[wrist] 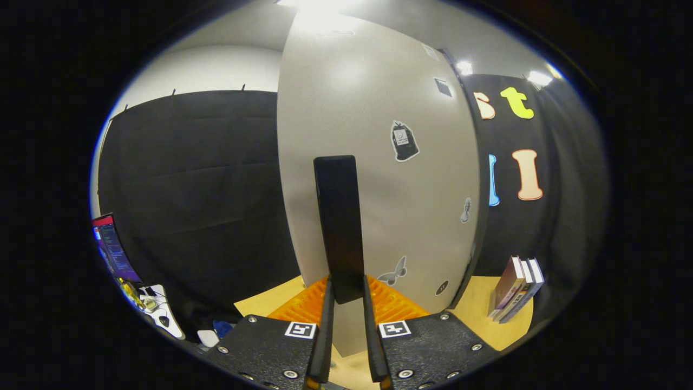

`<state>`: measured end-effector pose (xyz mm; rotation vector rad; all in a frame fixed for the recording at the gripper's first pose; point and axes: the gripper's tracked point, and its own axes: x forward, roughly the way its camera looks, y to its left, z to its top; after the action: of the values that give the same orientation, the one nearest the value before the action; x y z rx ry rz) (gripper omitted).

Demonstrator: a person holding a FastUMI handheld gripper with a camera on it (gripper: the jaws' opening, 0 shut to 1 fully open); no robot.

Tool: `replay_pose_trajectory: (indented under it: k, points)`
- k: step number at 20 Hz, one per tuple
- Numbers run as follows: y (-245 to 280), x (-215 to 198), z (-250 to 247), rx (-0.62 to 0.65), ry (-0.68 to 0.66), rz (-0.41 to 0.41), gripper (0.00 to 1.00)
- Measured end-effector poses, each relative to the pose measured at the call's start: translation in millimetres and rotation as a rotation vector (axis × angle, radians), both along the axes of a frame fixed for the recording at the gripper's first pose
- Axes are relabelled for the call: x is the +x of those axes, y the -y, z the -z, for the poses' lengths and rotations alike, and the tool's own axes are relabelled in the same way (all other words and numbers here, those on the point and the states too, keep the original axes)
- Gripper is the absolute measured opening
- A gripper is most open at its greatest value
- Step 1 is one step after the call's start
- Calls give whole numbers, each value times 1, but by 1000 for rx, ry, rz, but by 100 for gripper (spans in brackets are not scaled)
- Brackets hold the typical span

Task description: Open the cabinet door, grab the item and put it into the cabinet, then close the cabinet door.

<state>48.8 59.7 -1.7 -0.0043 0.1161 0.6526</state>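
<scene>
cabinet door (379,162) handle (340,227) clamped between the nearly closed tool (346,303) fingers, door just beyond

The single view comes from a fisheye camera mounted on the gripper (346,303), looking forward along its two fingers (326,330), whose inner faces rise from the bottom of the view. The camera sits low, near the table (487,309), and faces a pale cabinet door (373,162) at close range, tilted slightly upward so that ceiling lights appear at the top. A dark upright slab (340,227) stands between the fingers, which press on its lower end. The wide lens also takes in the booth wall (189,179) to the left, a monitor (111,246) far left, and books (517,290) to the right.
</scene>
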Motion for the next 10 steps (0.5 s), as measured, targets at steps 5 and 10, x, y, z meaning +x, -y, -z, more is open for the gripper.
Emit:
replay_pose_trajectory:
  k: [5,10]
  points:
    - [14,1,-1,20,23,66,27]
    - [33,7,-4,61,8,174,58]
